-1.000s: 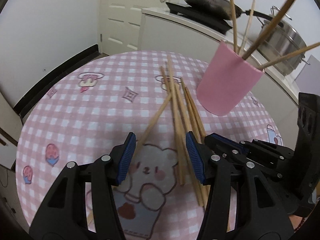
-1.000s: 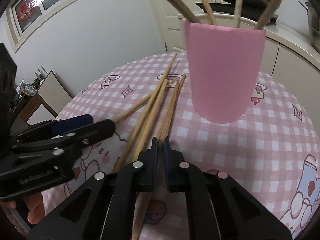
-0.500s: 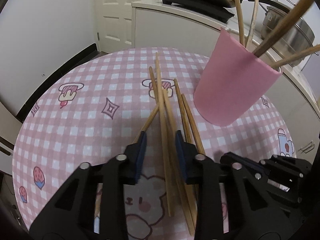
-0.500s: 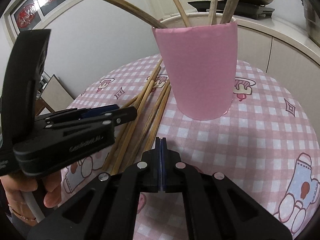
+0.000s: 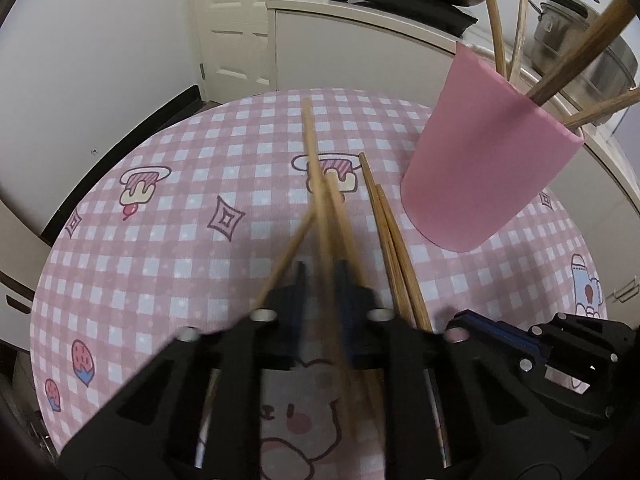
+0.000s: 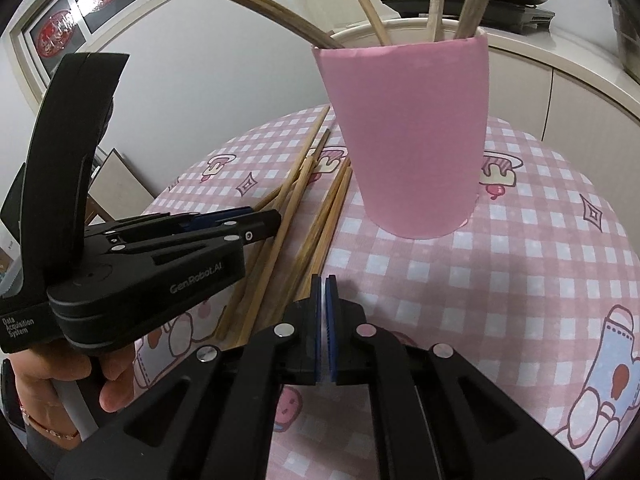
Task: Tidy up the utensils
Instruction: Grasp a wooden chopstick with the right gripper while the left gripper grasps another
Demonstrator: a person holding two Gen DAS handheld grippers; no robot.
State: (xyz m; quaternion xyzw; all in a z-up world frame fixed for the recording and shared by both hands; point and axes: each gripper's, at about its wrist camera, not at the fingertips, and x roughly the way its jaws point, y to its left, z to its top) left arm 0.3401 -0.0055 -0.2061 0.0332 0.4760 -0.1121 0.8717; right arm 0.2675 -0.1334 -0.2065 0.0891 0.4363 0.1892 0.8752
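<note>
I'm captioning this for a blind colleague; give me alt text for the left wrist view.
The left gripper, jaws closed on a long wooden chopstick, sits over loose chopsticks on a round pink checked tablecloth. A pink cup holding more sticks stands at right.

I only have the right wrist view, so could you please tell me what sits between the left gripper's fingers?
Observer: A long chopstick runs up between the left gripper fingers. The gap is narrow, but blur hides whether it is clamped.
Operator: Thank you. Do any sticks lie outside those fingers?
Observer: Yes. A darker pair lies to their right, towards the pink cup, and a thin stick slants off to their left.
</note>
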